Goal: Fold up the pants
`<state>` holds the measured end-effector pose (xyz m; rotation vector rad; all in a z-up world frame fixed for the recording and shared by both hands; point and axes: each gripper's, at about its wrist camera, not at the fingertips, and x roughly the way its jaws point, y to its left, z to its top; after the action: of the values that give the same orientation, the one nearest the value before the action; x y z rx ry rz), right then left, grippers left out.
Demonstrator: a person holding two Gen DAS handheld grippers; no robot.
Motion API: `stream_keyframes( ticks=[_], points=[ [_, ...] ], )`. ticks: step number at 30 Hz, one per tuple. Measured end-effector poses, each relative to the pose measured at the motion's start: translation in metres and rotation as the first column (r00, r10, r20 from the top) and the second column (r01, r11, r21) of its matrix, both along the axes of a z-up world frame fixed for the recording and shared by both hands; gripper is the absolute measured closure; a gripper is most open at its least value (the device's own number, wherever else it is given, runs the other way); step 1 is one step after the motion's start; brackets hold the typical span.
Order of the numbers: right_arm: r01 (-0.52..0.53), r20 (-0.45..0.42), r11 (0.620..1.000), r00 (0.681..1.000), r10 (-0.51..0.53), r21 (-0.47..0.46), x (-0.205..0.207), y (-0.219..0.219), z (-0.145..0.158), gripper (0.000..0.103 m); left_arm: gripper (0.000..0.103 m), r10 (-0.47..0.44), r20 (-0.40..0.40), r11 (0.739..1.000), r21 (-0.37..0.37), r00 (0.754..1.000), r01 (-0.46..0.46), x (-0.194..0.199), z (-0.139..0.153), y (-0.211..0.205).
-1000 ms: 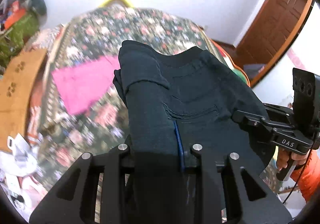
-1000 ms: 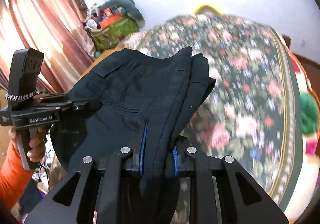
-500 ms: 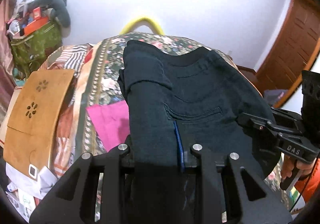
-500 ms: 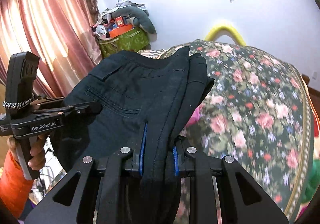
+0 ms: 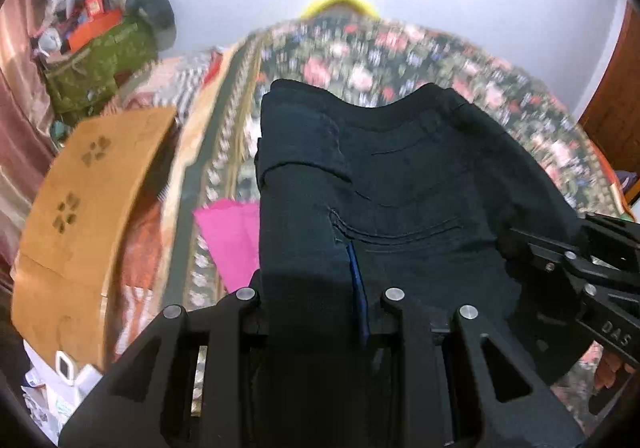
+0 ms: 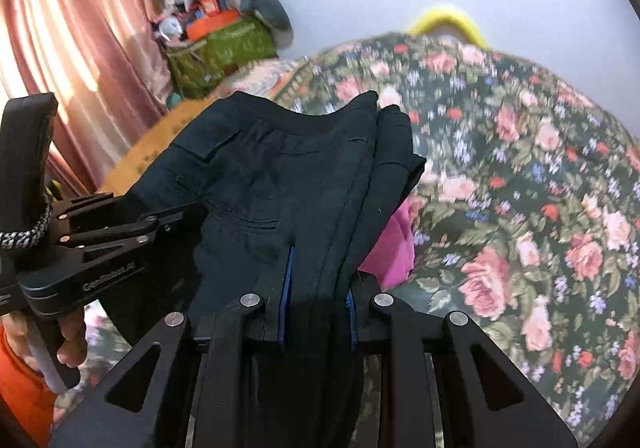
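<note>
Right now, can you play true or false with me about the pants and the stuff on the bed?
1. Both grippers are pinching the dark pants. True: the left gripper and the right gripper are each shut on the cloth.
2. The pants are lying flat on the bed. False: they are held up above the flowery bedspread.
3. Something pink lies on the bed under the pants. True.
4. The pants are bright red. False: they are very dark, almost black.
5. The curtain is blue. False: it is pinkish.
</note>
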<state>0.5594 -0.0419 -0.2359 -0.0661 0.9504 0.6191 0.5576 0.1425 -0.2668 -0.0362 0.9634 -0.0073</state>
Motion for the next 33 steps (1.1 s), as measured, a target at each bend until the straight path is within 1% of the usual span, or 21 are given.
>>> stream_keyframes(
  ticks=[1, 2, 4, 6, 9, 12, 15, 17, 20, 22, 24, 25, 27, 29, 30, 33],
  points=[
    [0.004, -0.021, 1.000, 1.000, -0.004, -0.012, 0.002, 0.001, -0.009, 0.084, 0.076, 0.003, -0.031, 1.000, -0.014, 1.000, -0.003, 0.006, -0.015, 0.002],
    [0.007, -0.044, 1.000, 0.999, -0.008, -0.026, 0.003, 0.001, -0.018, 0.083, 0.075, 0.003, -0.051, 1.000, -0.022, 0.999, -0.004, 0.007, -0.022, 0.002],
    [0.006, -0.079, 0.999, 0.997, -0.010, -0.046, 0.004, 0.000, -0.030, 0.081, 0.072, 0.019, -0.113, 0.999, -0.041, 0.993, -0.024, 0.012, -0.045, 0.006],
    [0.020, -0.091, 0.999, 0.996, -0.023, -0.033, 0.002, -0.007, -0.036, 0.075, 0.060, 0.039, -0.130, 0.998, -0.042, 0.991, -0.045, 0.011, -0.059, 0.009],
    [0.051, -0.122, 0.999, 0.991, -0.048, 0.019, -0.003, -0.019, -0.033, 0.074, 0.051, 0.060, -0.109, 0.998, -0.021, 0.992, -0.063, 0.002, -0.059, 0.012],
    [0.058, -0.126, 0.998, 0.991, -0.055, 0.020, -0.012, -0.027, -0.026, 0.072, 0.051, 0.067, -0.114, 0.998, 0.009, 0.991, -0.066, -0.007, -0.051, 0.015],
    [0.064, -0.106, 0.998, 0.993, -0.061, 0.018, -0.027, -0.037, -0.013, 0.072, 0.051, 0.072, -0.105, 0.997, 0.026, 0.992, -0.070, -0.018, -0.036, 0.016],
    [0.062, -0.075, 0.998, 0.995, -0.060, 0.026, -0.040, -0.044, 0.002, 0.072, 0.051, 0.079, -0.081, 0.996, 0.037, 0.994, -0.077, -0.030, -0.019, 0.015],
    [0.047, -0.003, 0.998, 0.999, -0.047, 0.046, -0.061, -0.052, 0.030, 0.072, 0.051, 0.070, -0.012, 0.996, 0.053, 0.997, -0.070, -0.056, 0.015, 0.008],
    [0.040, 0.061, 0.996, 0.997, -0.045, 0.076, -0.079, -0.058, 0.057, 0.072, 0.051, 0.067, 0.046, 0.997, 0.039, 0.997, -0.068, -0.077, 0.044, 0.005],
    [0.027, 0.111, 0.991, 0.993, -0.042, 0.128, -0.099, -0.064, 0.086, 0.072, 0.051, 0.061, 0.101, 0.998, 0.025, 0.993, -0.064, -0.099, 0.072, 0.000],
    [0.018, 0.142, 0.988, 0.989, -0.040, 0.154, -0.112, -0.068, 0.103, 0.072, 0.051, 0.055, 0.140, 0.998, 0.021, 0.989, -0.058, -0.115, 0.091, -0.004],
    [-0.004, 0.208, 0.982, 0.977, -0.036, 0.191, -0.136, -0.072, 0.132, 0.072, 0.051, 0.044, 0.197, 0.999, 0.022, 0.979, -0.049, -0.138, 0.118, -0.010],
    [-0.032, 0.284, 0.976, 0.958, -0.032, 0.217, -0.164, -0.077, 0.161, 0.072, 0.051, 0.030, 0.277, 0.999, 0.027, 0.961, -0.039, -0.169, 0.153, -0.018],
    [-0.041, 0.309, 0.973, 0.951, -0.031, 0.226, -0.173, -0.078, 0.171, 0.072, 0.051, 0.023, 0.305, 0.999, 0.026, 0.952, -0.033, -0.181, 0.165, -0.021],
    [-0.075, 0.398, 0.963, 0.917, -0.036, 0.259, -0.217, -0.087, 0.202, 0.072, 0.051, -0.001, 0.402, 0.999, 0.030, 0.916, -0.012, -0.227, 0.205, -0.033]
  ],
)
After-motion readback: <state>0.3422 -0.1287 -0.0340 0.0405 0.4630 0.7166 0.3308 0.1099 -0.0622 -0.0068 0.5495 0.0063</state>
